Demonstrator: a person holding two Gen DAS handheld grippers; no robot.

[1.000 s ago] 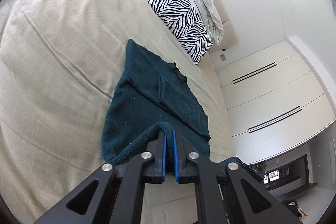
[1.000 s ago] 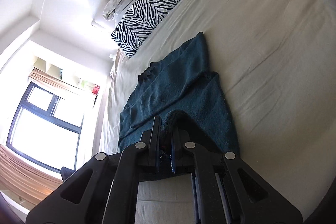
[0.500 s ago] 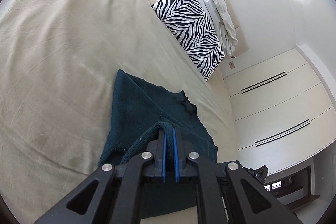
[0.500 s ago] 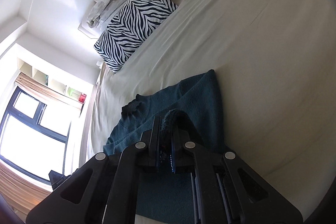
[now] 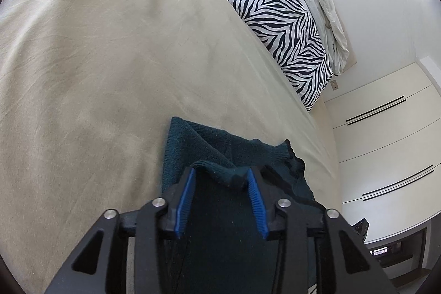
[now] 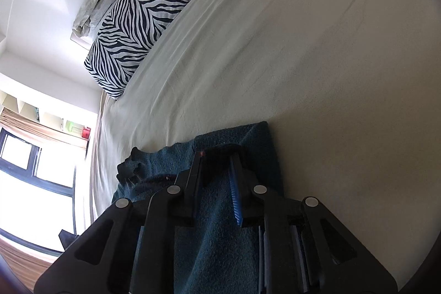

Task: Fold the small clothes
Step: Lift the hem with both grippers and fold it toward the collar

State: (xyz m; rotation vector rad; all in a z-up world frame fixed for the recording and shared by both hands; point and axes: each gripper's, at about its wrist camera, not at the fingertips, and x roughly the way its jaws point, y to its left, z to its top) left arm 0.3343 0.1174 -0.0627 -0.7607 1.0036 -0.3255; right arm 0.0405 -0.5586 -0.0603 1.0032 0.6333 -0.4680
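A dark teal knitted sweater (image 5: pixel 198 139) lies on the beige bed sheet (image 5: pixel 110 73), folded over on itself, with its collar toward the zebra pillow. My left gripper (image 5: pixel 220 172) sits low over it with its jaws opening. The folded edge lies slack between the blue pads (image 5: pixel 187 197), which do not press it. In the right wrist view the same sweater (image 6: pixel 248 139) lies under my right gripper (image 6: pixel 216 156). Its jaws are also opening, only narrowly apart, with the bunched cloth edge at the fingertips and no squeeze on it.
A zebra-striped pillow (image 5: pixel 286 29) leans at the head of the bed, with a crumpled white cloth (image 5: pixel 322 4) behind it. White wardrobe doors (image 5: pixel 386 142) stand beyond the bed's edge. In the right wrist view a window (image 6: pixel 27 170) is at the lower left and wide bare sheet (image 6: pixel 303 46) spreads ahead.
Both grippers carried the sweater's edge forward over its body toward the collar and came down. Both pairs of jaws, shut on the cloth before, have parted.
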